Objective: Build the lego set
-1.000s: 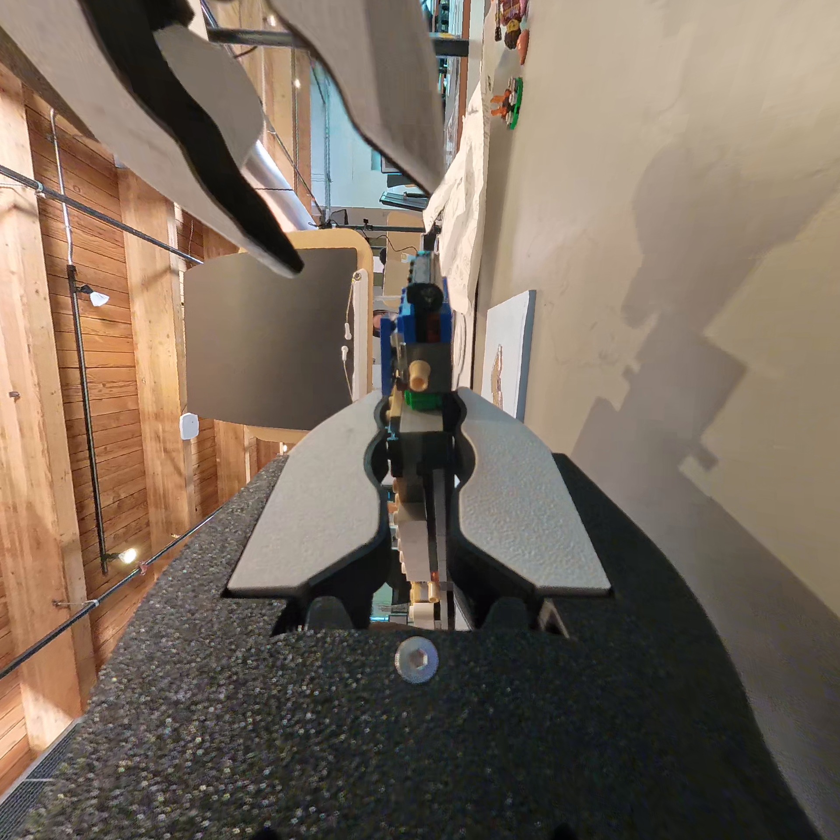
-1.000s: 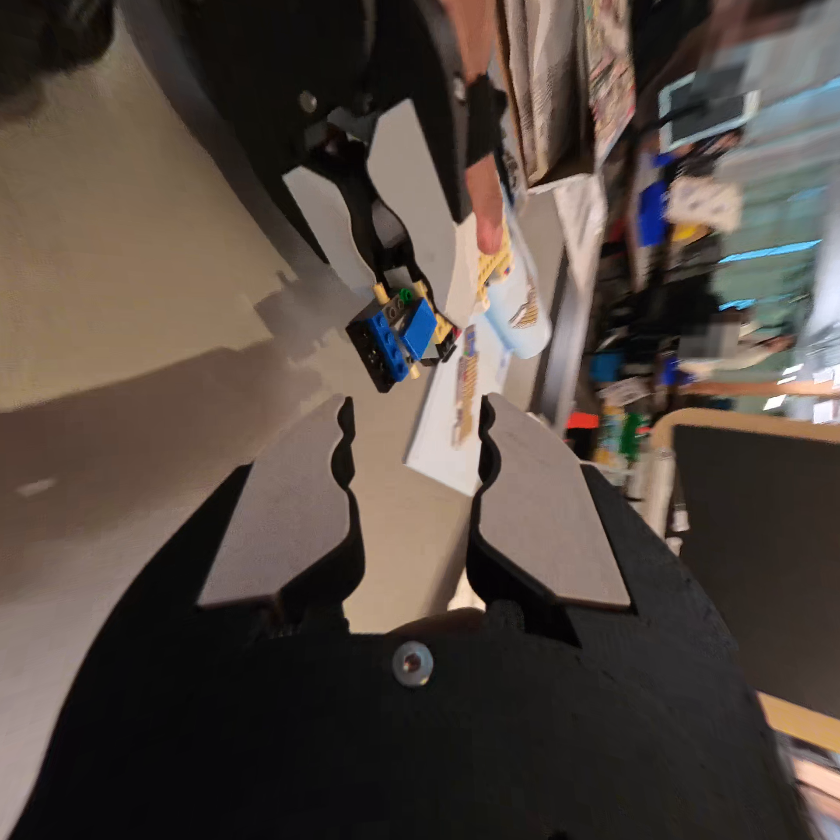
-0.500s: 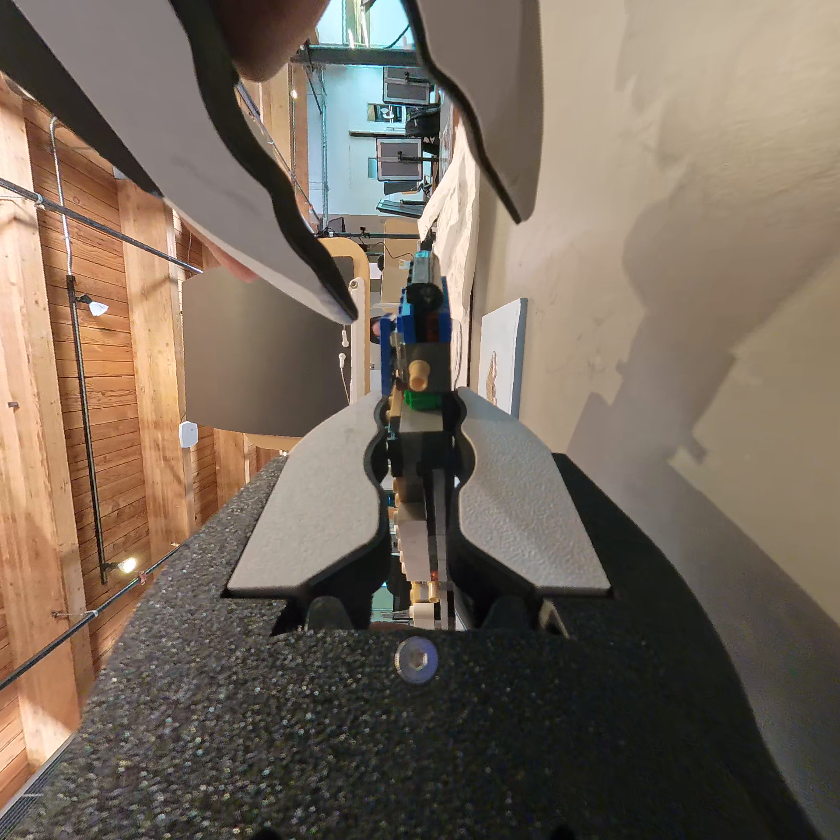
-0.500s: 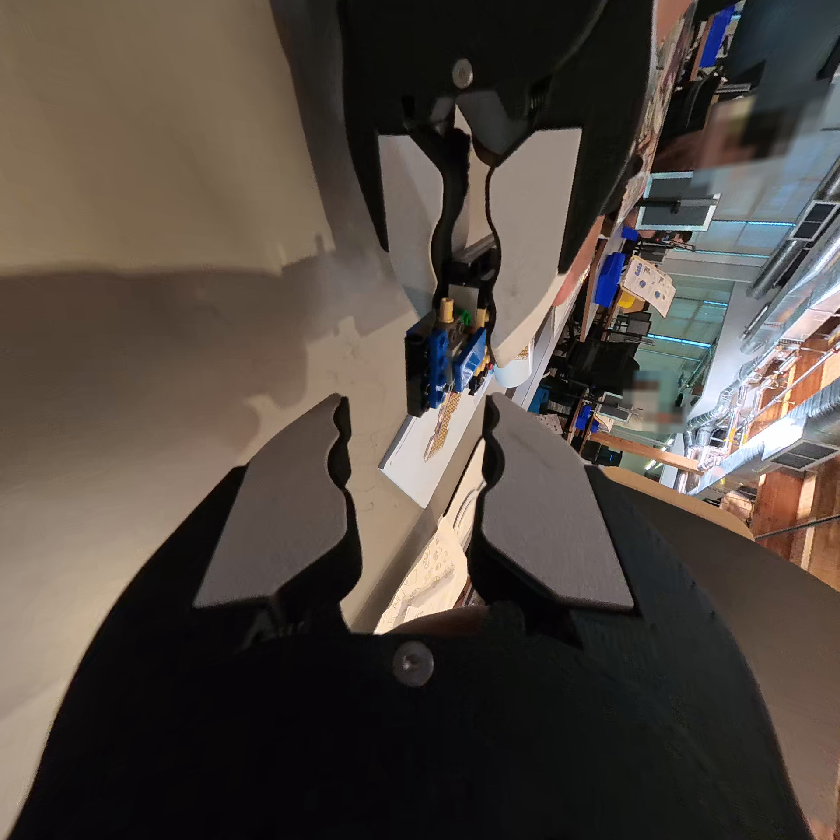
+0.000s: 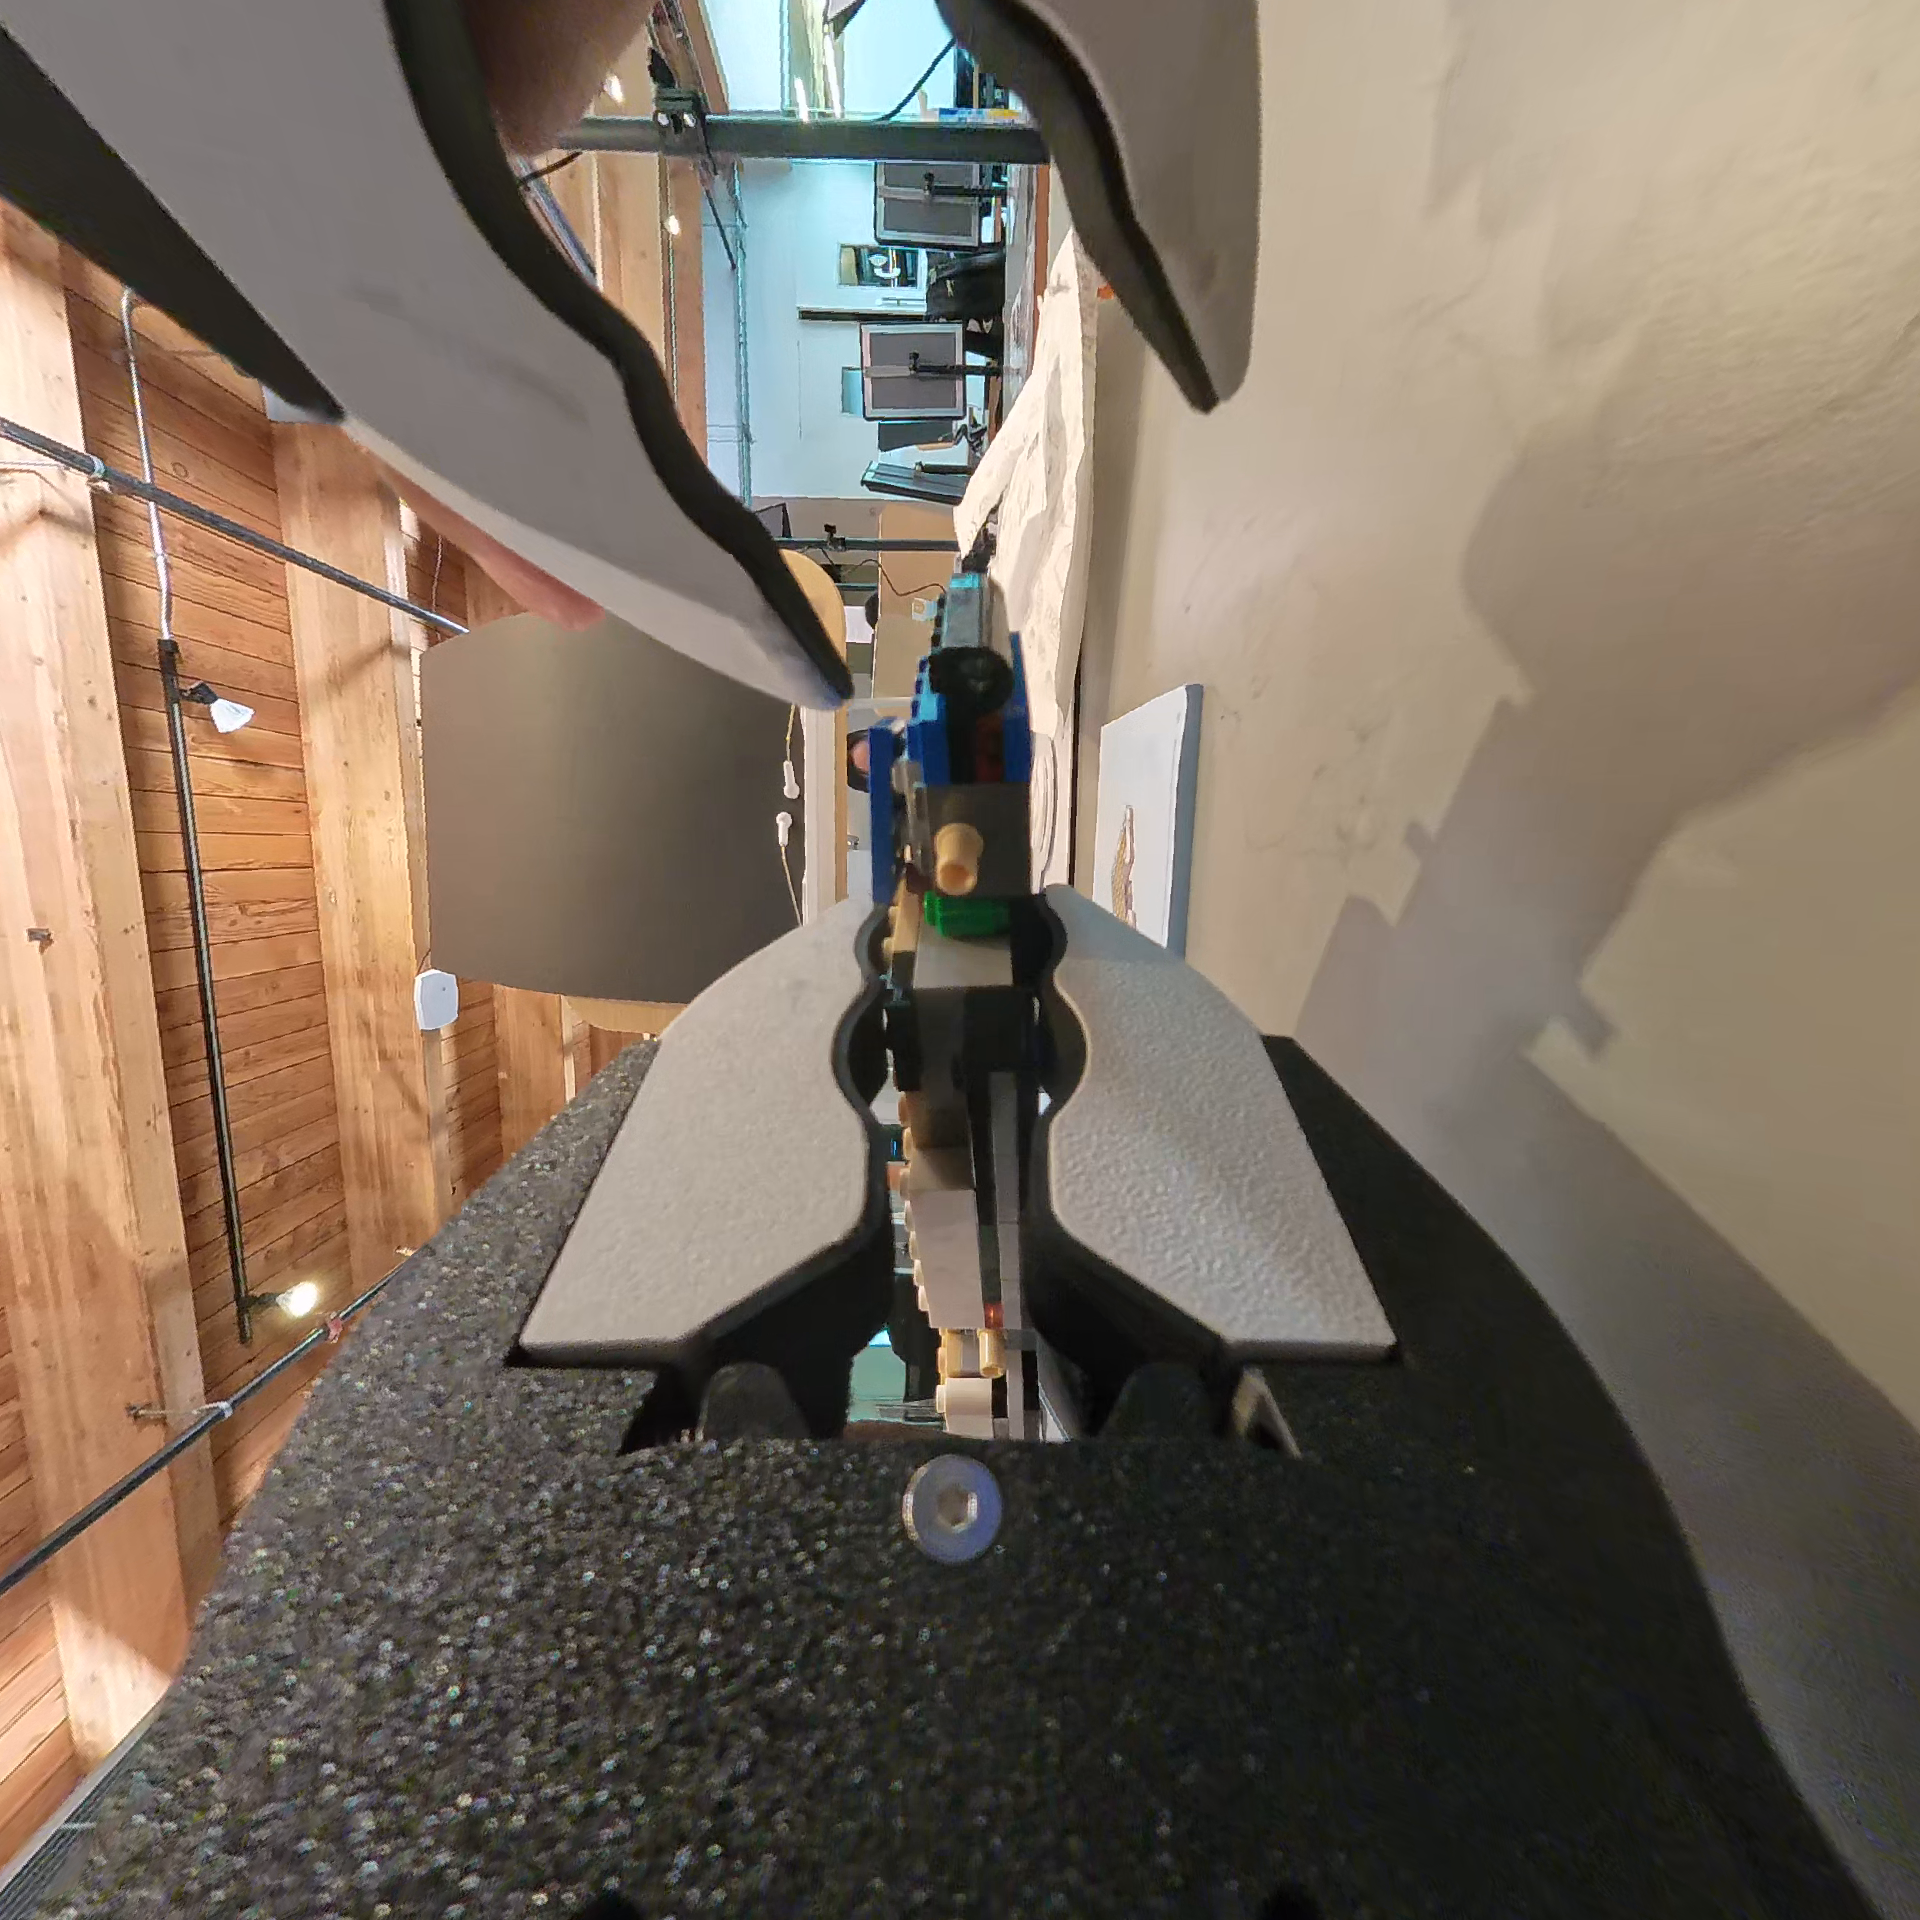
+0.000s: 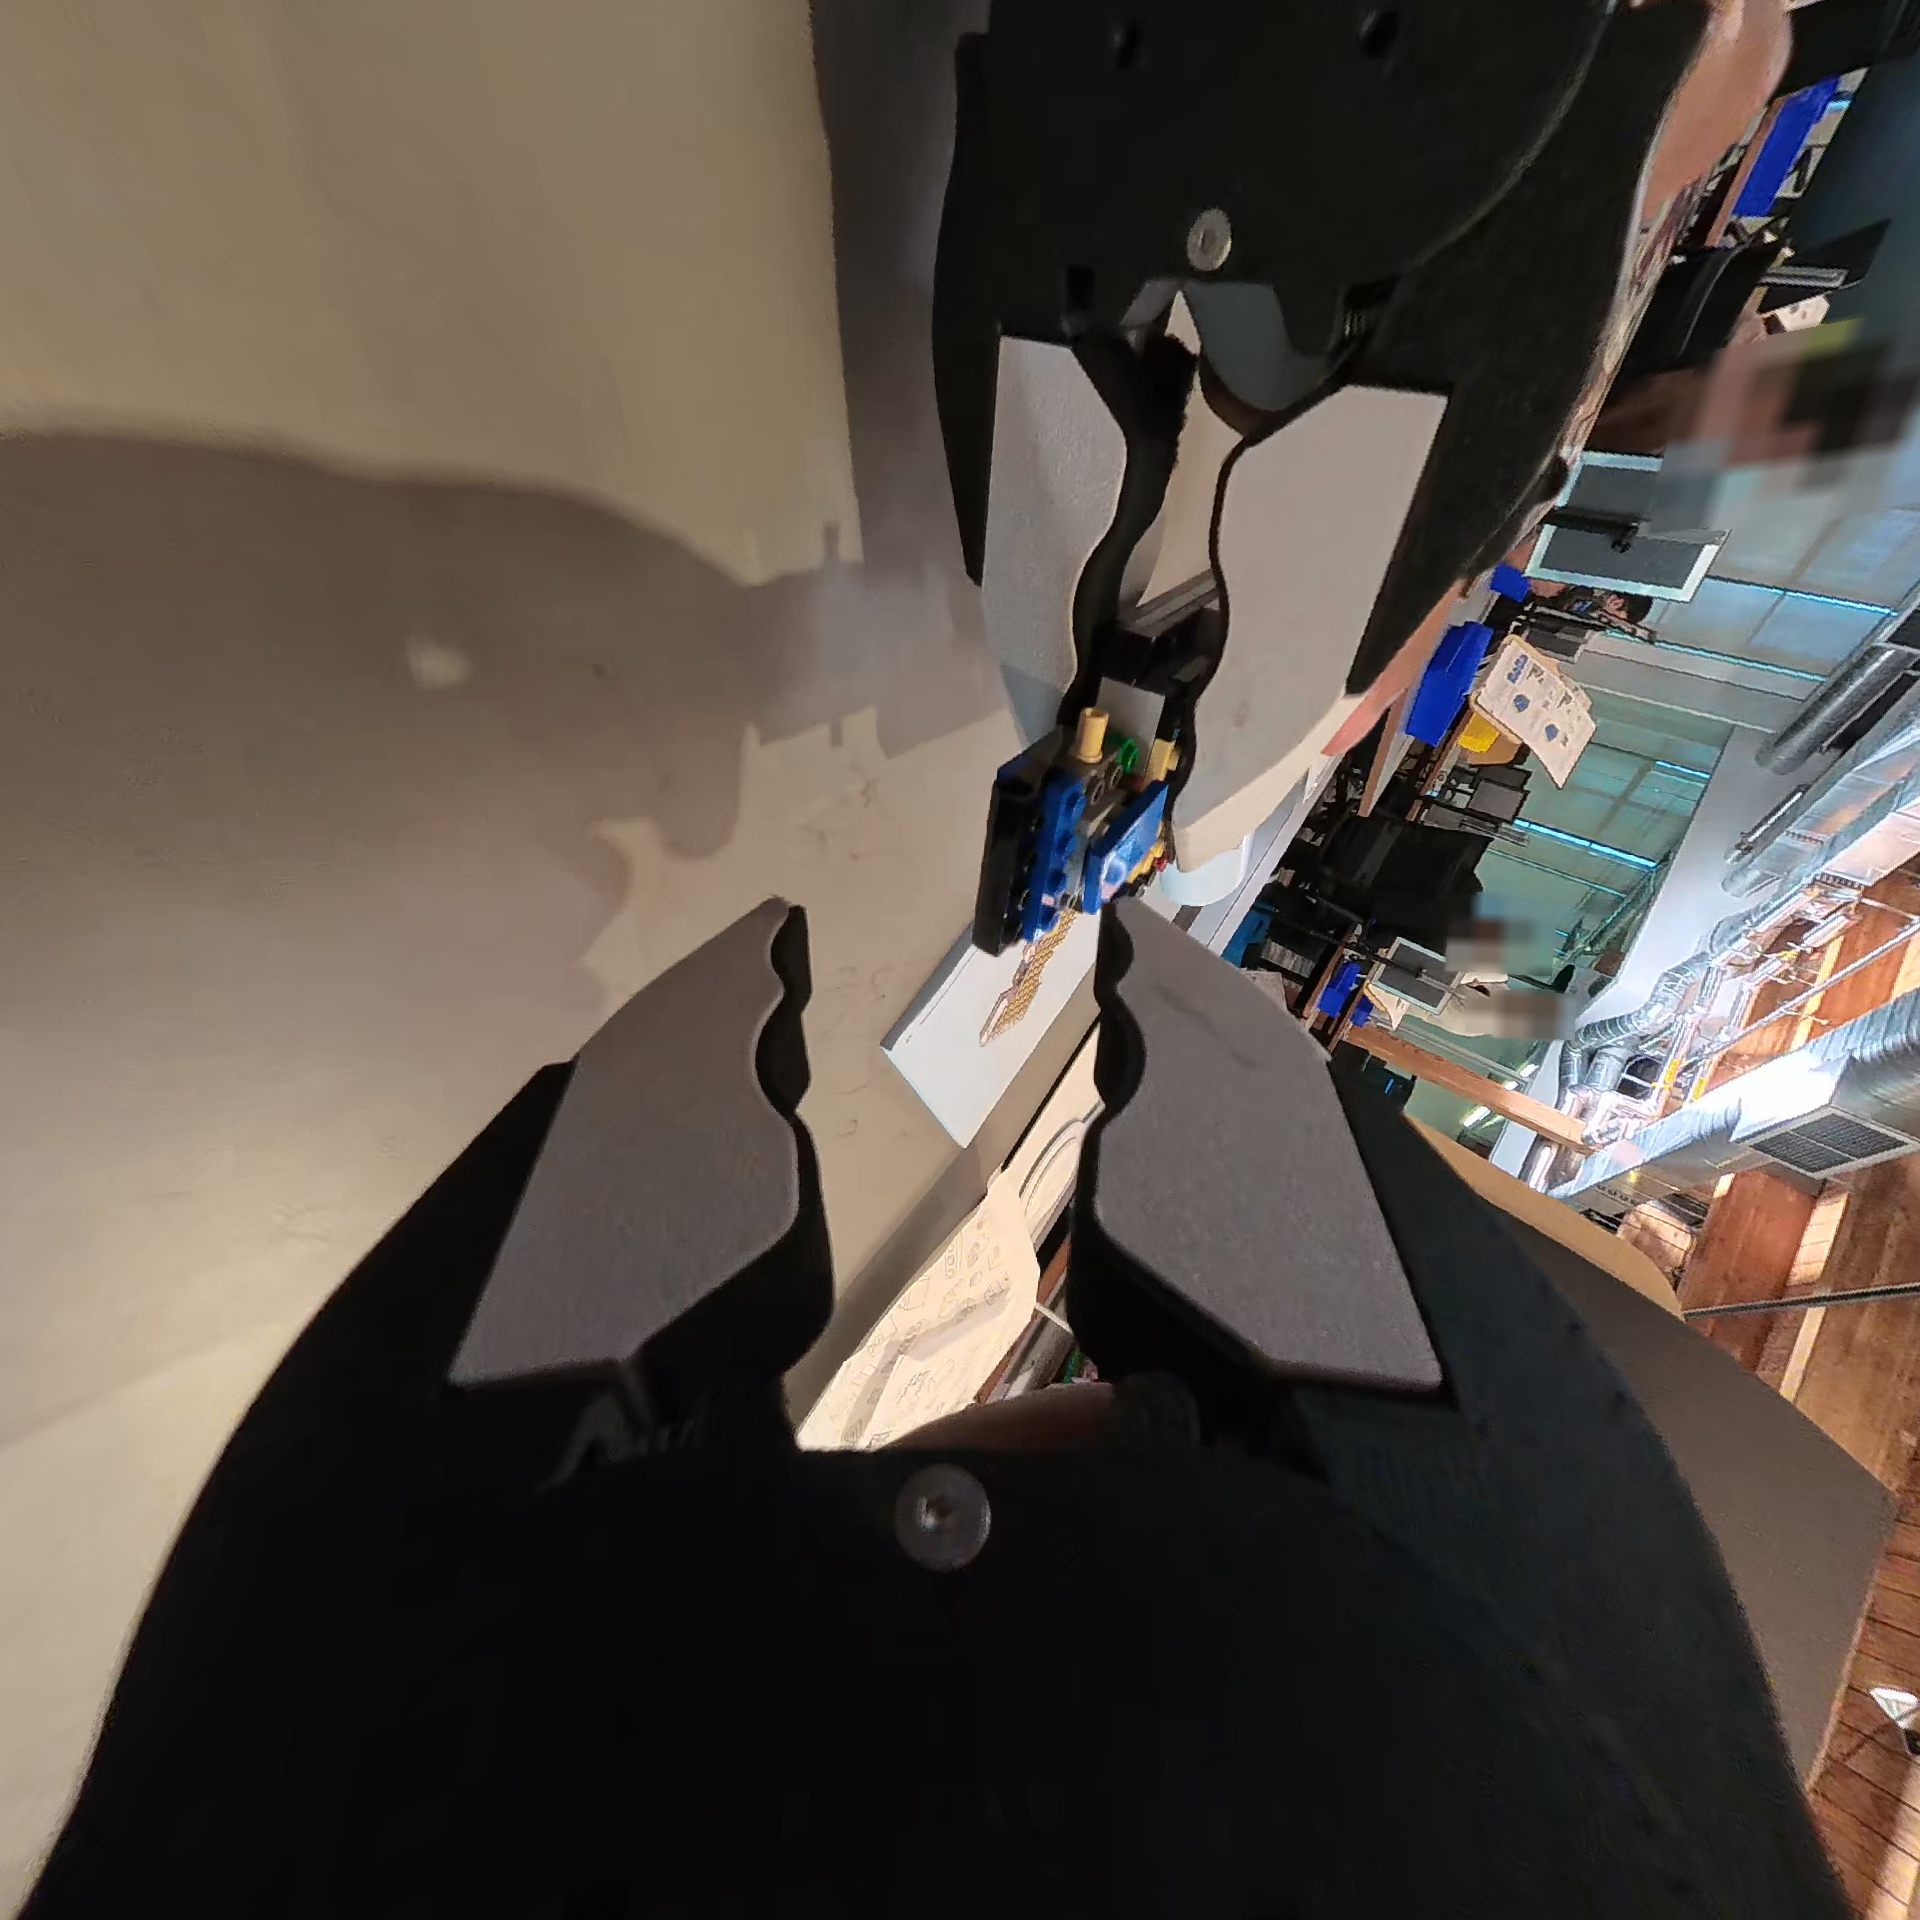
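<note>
Jaws of the left gripper [image 5: 961, 935] are clamping a blue-and-grey brick model [image 5: 966, 790] while the right gripper [image 6: 951, 935], jaws parted and empty, is hovering just beside its tip, risking knocking it askew.

Between the grey, black-edged fingers [image 5: 1164, 1091] a brick model [image 5: 961, 831] is showing blue, dark grey, black and tan, with one green piece — a tan peg is sticking out. Beyond the fingers a white booklet [image 6: 997, 1029] is showing a gold honeycomb pattern, lying on the beige tabletop [image 6: 364, 260].
</note>
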{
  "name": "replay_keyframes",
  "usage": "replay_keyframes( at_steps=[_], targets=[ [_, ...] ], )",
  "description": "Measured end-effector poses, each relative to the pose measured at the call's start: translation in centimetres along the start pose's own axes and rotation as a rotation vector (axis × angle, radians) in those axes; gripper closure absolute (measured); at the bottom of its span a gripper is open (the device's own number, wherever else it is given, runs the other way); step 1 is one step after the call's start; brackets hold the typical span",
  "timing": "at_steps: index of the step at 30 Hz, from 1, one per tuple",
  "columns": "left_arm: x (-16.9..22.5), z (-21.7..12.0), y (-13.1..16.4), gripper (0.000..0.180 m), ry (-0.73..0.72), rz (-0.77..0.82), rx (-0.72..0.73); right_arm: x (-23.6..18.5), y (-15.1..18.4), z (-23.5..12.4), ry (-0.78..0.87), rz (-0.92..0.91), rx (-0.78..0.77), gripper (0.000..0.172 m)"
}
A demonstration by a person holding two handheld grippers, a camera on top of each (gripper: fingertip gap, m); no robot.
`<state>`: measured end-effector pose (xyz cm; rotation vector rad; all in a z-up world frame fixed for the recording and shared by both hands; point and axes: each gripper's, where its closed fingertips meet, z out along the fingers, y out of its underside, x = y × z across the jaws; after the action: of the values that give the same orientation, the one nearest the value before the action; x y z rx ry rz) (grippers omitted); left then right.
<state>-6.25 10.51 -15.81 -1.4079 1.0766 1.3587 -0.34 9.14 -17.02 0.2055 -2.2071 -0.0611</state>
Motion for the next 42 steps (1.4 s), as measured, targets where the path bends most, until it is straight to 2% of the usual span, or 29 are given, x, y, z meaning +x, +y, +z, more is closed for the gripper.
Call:
replay_keyframes(
  at_steps=[16,30,42],
  targets=[
    [0.0,0.0,-0.1,0.156,0.003,0.001,0.003,0.1,-0.7,0.3,-0.011,-0.002,0.018,0.120],
    [-0.1,-0.1,-0.3,0.156,-0.010,0.007,0.014,0.2,1.1,1.6,-0.048,0.154,-0.029,0.102],
    [0.0,-0.1,-0.3,0.156,-0.010,0.005,0.014,-0.2,1.3,2.0,-0.085,0.162,-0.058,0.106]
  ],
)
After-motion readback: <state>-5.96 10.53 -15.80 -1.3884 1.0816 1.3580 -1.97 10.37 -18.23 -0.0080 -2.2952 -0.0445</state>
